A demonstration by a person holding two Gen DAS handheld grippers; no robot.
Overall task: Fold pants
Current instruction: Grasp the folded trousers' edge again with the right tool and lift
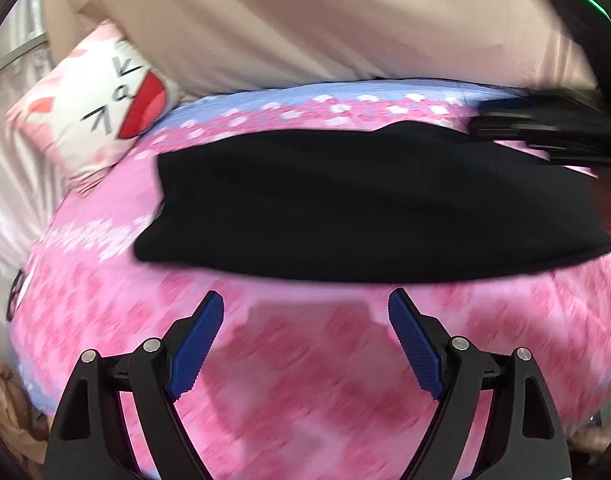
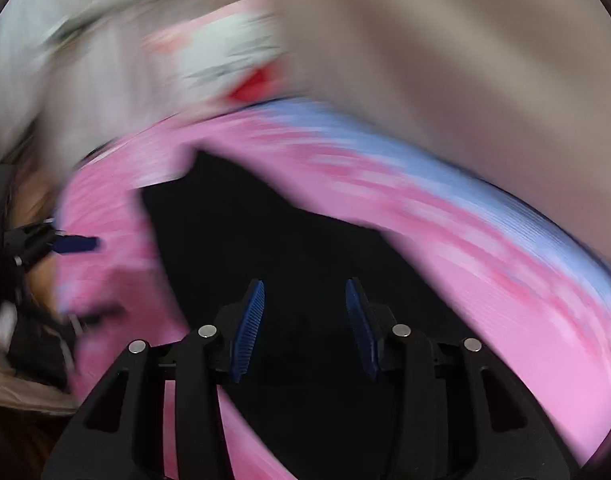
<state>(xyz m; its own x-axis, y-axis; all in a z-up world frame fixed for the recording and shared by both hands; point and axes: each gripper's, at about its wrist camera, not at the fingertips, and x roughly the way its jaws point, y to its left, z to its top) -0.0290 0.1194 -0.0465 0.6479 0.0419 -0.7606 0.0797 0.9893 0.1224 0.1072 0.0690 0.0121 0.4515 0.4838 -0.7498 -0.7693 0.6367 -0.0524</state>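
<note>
Black pants (image 1: 345, 208) lie folded as a wide flat band across the pink bedspread (image 1: 305, 380). My left gripper (image 1: 305, 308) is open and empty, a little short of the pants' near edge, above bare bedspread. My right gripper (image 2: 304, 292) is open and empty, hovering over the black pants (image 2: 305, 248); that view is heavily blurred. The right gripper also shows in the left wrist view (image 1: 545, 136) at the pants' far right end. The left gripper's blue finger shows in the right wrist view (image 2: 75, 244) at the far left.
A pink and white cartoon pillow (image 1: 93, 96) lies at the back left of the bed. A beige headboard or wall (image 1: 305, 20) runs behind. The bedspread has a blue band (image 1: 305, 94) along its far edge. Brown clutter (image 1: 5, 408) sits beside the bed at the lower left.
</note>
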